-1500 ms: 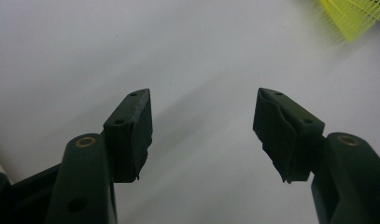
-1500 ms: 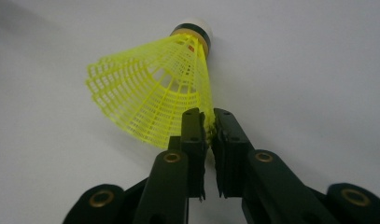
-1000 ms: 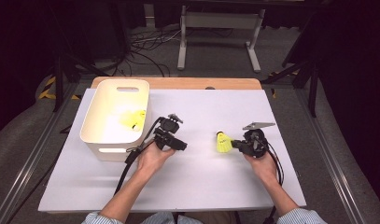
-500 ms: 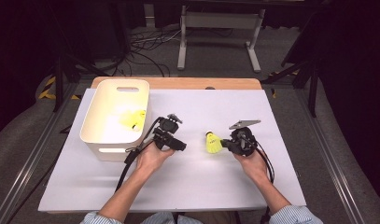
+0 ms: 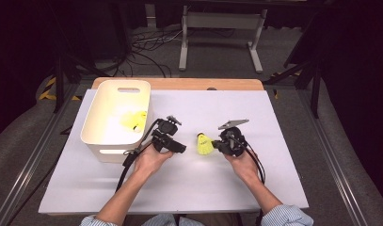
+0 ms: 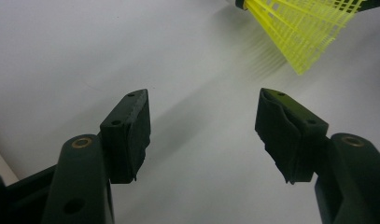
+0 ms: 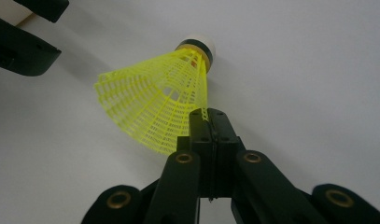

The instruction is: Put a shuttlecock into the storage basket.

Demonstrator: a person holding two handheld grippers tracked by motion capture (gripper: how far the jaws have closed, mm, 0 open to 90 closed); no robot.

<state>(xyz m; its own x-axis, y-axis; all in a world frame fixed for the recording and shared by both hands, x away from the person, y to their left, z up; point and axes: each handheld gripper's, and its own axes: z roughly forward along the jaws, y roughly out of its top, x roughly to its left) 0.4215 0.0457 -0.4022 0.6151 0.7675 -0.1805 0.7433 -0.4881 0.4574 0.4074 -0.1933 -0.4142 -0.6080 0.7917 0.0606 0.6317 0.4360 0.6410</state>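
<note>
Shuttlecock (image 7: pixel 155 105) pinched by its skirt in right gripper (image 7: pixel 207 122), mid-table, probably bound for left gripper's (image 6: pixel 204 135) spread jaws.

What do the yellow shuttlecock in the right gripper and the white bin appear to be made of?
The shuttlecock looks like moulded plastic: its yellow skirt is an open lattice of thin ribs, with a white, probably foam or cork, tip above a dark band. The right gripper pinches the skirt's edge. The bin looks like smooth matte plastic, judging by its rounded corners and cut-out handle.
</note>
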